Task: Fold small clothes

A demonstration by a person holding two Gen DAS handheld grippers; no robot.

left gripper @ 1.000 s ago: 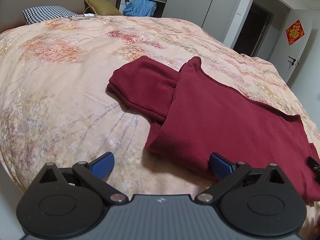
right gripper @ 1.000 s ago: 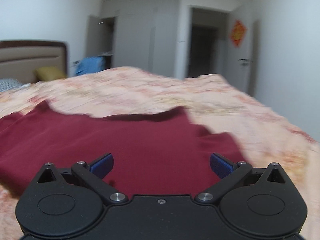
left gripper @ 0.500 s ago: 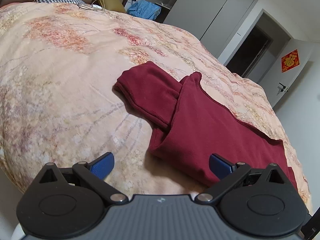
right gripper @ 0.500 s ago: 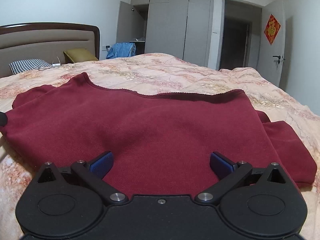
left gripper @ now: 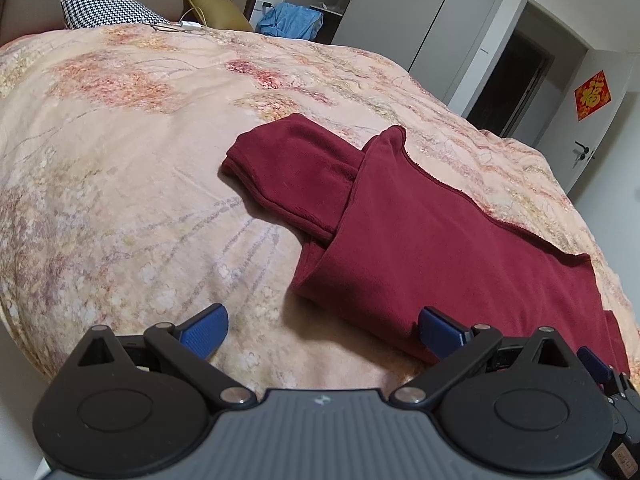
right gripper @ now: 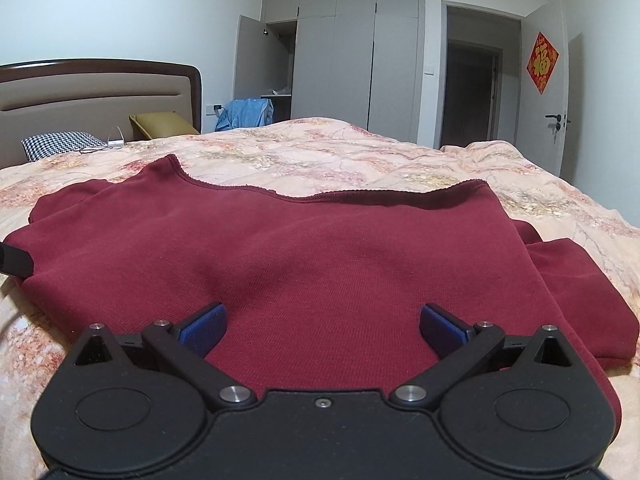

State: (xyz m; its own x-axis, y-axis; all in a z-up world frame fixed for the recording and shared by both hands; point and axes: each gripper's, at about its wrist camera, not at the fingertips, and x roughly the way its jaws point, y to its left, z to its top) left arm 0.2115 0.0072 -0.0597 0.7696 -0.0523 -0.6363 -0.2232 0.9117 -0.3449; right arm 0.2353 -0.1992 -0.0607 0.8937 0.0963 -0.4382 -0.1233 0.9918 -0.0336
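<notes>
A dark red sweatshirt (left gripper: pixel 432 248) (right gripper: pixel 304 256) is laid partly folded on a floral bedspread (left gripper: pixel 120 152), one sleeve tucked across. The left gripper (left gripper: pixel 322 326) and right gripper (right gripper: pixel 322 324) are held spread wide, grasping nothing, near its edge.

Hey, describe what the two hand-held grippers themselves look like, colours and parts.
Both match: the left hand-held gripper and right hand-held gripper have black linkage arms with silver pivot pins, round black housings and ribbed blue pads. The left body is ribbed grey with a small white mark; the right body is plain black with a centre screw. No cables or sleeves show.
</notes>
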